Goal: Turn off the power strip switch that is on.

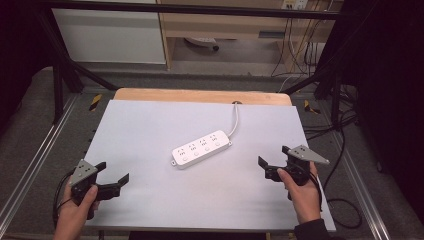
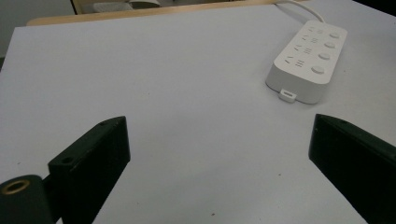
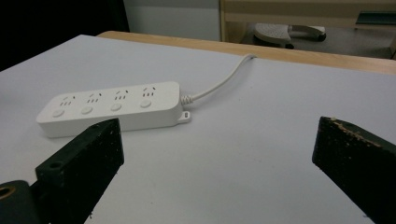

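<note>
Both the left gripper and right gripper are wide open and empty, so they should move slowly toward the power strip on the bench.

Smooth white plastic power strip lies on a matt white sheet over a wooden table

A white four-socket power strip lies flat and diagonal mid-table, its cord trailing toward the far edge.
</note>
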